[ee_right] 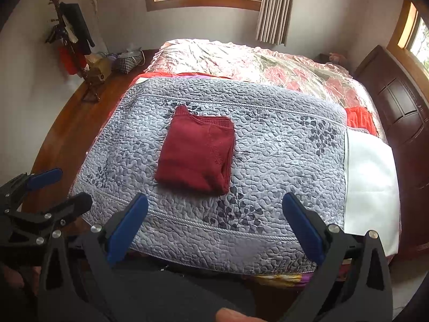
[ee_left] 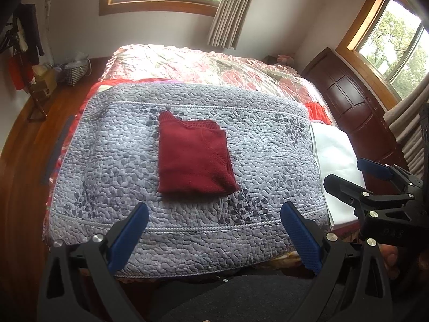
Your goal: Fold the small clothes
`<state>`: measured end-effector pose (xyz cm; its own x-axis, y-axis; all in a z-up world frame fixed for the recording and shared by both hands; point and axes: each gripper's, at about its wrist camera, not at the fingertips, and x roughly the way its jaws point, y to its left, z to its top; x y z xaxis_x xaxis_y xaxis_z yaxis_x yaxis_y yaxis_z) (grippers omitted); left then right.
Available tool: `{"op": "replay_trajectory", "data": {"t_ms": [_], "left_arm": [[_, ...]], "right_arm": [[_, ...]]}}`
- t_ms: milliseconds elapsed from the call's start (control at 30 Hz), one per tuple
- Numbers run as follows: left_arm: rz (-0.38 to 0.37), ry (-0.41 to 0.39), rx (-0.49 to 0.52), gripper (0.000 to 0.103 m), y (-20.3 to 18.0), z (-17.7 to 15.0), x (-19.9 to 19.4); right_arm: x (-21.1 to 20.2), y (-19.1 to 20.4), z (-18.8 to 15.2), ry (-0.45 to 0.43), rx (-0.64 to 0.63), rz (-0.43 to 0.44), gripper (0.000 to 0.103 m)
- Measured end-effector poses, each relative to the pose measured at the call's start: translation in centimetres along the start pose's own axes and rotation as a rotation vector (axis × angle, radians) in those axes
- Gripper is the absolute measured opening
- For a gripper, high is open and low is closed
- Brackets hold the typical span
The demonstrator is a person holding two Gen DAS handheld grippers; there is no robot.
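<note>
The red sweater (ee_left: 194, 158) lies folded into a compact rectangle near the middle of the grey quilted blanket (ee_left: 112, 161), which is spread over the near end of the bed. Its ribbed band runs along the far edge, with one corner of that band poking up at the far left. On the right side of the sweater the stacked layers show as several edges lying on top of one another.

It looks like a soft knit: light, limp and with no stiffness of its own, so it will sag and open out if lifted by one point. The fuzzy surface should grip well against the textured blue pads (ee_right: 300, 228), and nothing about it is fragile. The quilt under the sweater is puffy, so a low pinch could catch the blanket too.

If it is to be moved or folded once more, the best hold is probably at the two near corners of the sweater, pinching through all the layers at once; how many layers there are is hard to tell from here.

The left tongs (ee_left: 214, 230) stand wide apart and empty, hovering short of the sweater's near edge. The right tongs (ee_right: 214, 225) are likewise spread wide and hold nothing. A white cloth (ee_right: 370, 177) lies to the right of the sweater, just past the blanket's edge.
</note>
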<state>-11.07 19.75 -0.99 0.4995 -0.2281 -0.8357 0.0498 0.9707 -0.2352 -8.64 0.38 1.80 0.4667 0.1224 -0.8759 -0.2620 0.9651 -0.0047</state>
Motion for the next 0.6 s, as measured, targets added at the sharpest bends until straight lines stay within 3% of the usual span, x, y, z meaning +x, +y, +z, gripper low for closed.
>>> {"op": "replay_trajectory", "data": {"t_ms": [600], "left_arm": [[0.001,-0.013,-0.005,0.099,-0.3,0.0,-0.4]], "right_arm": [[0.9,0.1,-0.3,-0.008,-0.009,-0.017,0.099]]}}
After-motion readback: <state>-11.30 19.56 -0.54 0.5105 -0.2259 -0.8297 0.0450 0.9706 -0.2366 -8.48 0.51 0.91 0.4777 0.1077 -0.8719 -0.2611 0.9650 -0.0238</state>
